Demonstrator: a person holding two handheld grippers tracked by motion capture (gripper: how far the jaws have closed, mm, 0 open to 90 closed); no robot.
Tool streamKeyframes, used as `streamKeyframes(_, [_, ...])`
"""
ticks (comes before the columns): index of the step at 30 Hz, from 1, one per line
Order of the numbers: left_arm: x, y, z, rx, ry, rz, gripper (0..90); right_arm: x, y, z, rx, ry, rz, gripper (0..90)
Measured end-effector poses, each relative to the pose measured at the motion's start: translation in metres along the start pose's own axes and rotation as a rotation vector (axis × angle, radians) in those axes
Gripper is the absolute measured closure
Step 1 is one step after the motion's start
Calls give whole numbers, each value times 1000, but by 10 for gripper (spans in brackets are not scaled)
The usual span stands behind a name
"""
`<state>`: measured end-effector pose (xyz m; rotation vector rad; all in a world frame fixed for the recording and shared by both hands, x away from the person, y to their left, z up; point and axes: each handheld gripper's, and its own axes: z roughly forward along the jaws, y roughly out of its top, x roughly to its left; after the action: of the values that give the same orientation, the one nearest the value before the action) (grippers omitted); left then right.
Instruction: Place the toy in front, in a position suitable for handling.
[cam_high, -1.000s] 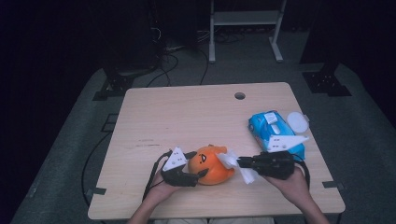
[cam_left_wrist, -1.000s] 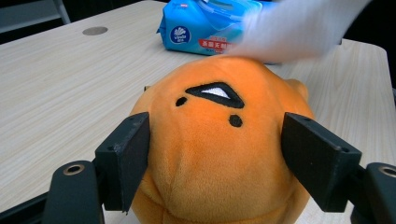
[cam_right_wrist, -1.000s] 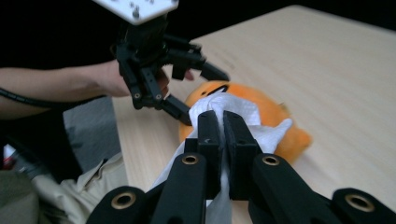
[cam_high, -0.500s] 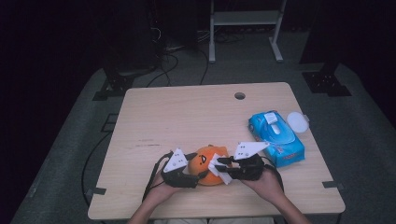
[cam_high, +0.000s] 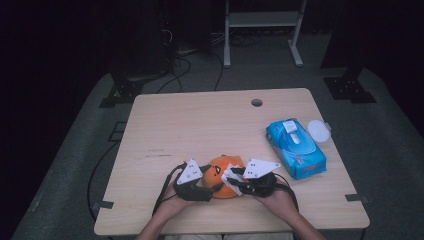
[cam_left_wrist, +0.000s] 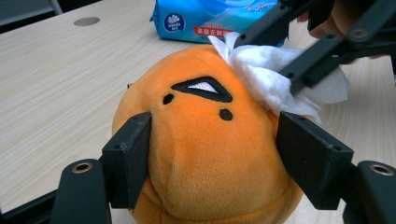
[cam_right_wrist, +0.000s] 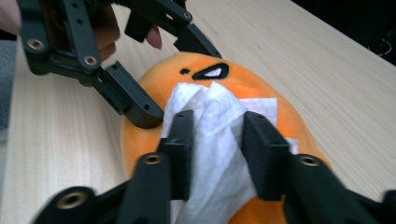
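Orange plush toy (cam_high: 223, 176) clamped and wiped at the desk's (cam_high: 200, 125) near edge

Left gripper (cam_left_wrist: 212, 154) holds the toy by both sides, jaws just closing; right gripper (cam_right_wrist: 212, 140), jaws also just closing, pinches a white tissue (cam_right_wrist: 219, 135) laid against the toy's top

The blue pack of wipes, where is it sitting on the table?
In the high view the blue pack of wipes lies near the table's right edge, beside a round white lid, just beyond the orange plush toy.
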<state>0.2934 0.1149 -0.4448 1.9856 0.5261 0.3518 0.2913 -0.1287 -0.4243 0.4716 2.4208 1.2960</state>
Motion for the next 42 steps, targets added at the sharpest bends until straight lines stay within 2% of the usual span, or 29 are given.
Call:
streamKeyframes(2, [0, 1, 0, 1, 2, 4, 289, -1, 1, 0, 16, -11, 5, 798])
streamKeyframes(4, [1, 1, 1, -2, 6, 10, 289, -3, 2, -3, 19, -12, 21, 829])
streamKeyframes(6, [2, 1, 1, -4, 5, 6, 289, -7, 2, -6, 12, -15, 38, 836])
streamKeyframes(9, [4, 0, 0, -2, 7, 0, 289, -13, -1, -14, 13, -49, 60, 838])
streamKeyframes(10, [5, -1, -1, -2, 8, -4, 288, -22, -7, -20, 20, -69, 94, 838])
streamKeyframes(11, [6, -2, -1, -5, 7, -10, 288, -22, -7, -20, 20, -69, 94, 838])
streamKeyframes(14, [7, -2, -1, -7, 6, -19, 287, -30, -16, -25, 26, -67, 135, 838])
streamKeyframes(17, [7, -2, 0, -4, 9, -13, 285, -27, -16, -24, 23, -39, 125, 837])
streamKeyframes(22, [8, -3, -1, -3, 9, -15, 284, -13, -8, -21, 2, 28, 85, 837])
streamKeyframes(23, [8, -3, -2, 2, 10, -10, 284, -10, -6, -21, 15, 28, 60, 837])
streamKeyframes(24, [8, -3, -2, 2, 12, -9, 284, -11, -6, -22, 17, 24, 64, 837])
streamKeyframes(27, [9, -2, -1, 2, 15, -20, 285, -17, -9, -23, 17, 16, 90, 837])
streamKeyframes(29, [10, -2, -1, 5, 17, -25, 288, -26, -17, -25, 35, -13, 120, 837])
streamKeyframes(33, [11, -3, -1, 12, 23, -28, 288, -25, -21, -28, 24, -1, 145, 838])
streamKeyframes(35, [13, -3, -1, 17, 28, -37, 289, -15, -17, -27, 4, 33, 127, 837])
streamKeyframes(37, [14, -4, -1, 14, 26, -48, 289, -2, -10, -24, 7, 56, 75, 837])
streamKeyframes(39, [15, -4, -2, 12, 27, -55, 289, 3, -6, -21, 21, 44, 35, 838])
streamKeyframes(42, [16, -5, -2, 10, 26, -64, 296, -10, -10, -24, 14, 25, 83, 838])
